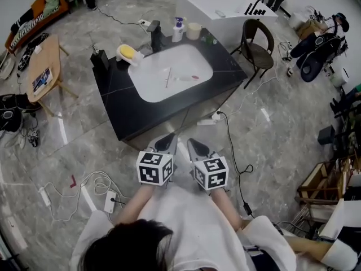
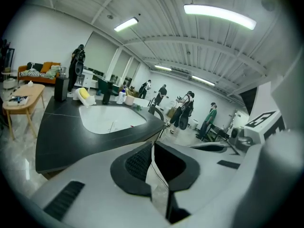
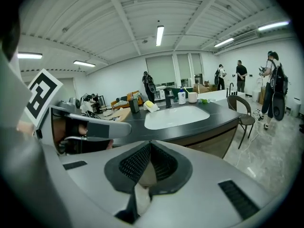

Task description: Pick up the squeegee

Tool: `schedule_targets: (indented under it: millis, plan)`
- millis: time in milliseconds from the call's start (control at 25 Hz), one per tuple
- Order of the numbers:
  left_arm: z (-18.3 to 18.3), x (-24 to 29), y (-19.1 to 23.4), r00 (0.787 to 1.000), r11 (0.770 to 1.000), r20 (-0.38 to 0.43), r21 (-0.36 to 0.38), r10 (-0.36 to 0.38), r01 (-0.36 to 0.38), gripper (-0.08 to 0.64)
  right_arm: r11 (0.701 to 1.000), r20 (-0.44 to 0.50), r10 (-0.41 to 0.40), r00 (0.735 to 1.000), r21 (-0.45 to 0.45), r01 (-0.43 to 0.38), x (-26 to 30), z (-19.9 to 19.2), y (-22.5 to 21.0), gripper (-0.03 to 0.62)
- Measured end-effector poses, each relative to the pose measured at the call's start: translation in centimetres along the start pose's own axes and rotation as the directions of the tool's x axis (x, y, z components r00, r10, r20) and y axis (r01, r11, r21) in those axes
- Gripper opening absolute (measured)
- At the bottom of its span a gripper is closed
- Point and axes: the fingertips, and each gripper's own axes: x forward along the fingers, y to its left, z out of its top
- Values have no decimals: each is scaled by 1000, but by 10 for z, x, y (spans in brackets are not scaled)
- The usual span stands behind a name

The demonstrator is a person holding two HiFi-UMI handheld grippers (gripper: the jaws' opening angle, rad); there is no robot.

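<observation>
Holding nothing in left gripper (image 1: 164, 143) or right gripper (image 1: 197, 147), both pinched closed. Open one early past black stone counter's (image 1: 141, 114) near edge; approach what looks like the slim white squeegee (image 1: 168, 77) along its handle.

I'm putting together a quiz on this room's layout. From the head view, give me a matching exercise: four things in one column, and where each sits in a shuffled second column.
Things:
1. yellow item
2. spray bottle
3. dark chair
4. wooden table

Places:
A. on the floor by the right end of the counter
B. on the counter at the rear-left corner of the basin
C. on the floor left of the counter
D. on the counter behind the basin, beside the faucet

Pairs: 1-B, 2-D, 3-A, 4-C.
</observation>
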Motion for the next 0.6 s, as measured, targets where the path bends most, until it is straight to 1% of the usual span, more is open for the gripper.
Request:
schedule_targets:
  millis: [160, 360, 520, 600]
  plan:
    - [3, 5, 3, 1000, 1000, 1, 21, -13, 13, 40, 1000, 10, 7, 1000, 9, -7, 12, 8, 3, 28]
    - [5, 8, 14, 1000, 1000, 0, 9, -14, 14, 40, 999, 15, 26, 1000, 25, -26, 26, 13, 8, 28]
    - [9, 9, 21, 1000, 1000, 4, 3, -8, 8, 40, 1000, -2, 15, 1000, -4, -15, 34, 11, 5, 28]
    - [12, 9, 23, 1000, 1000, 10, 8, -6, 6, 40, 1000, 1, 20, 1000, 11, -20, 35, 12, 4, 28]
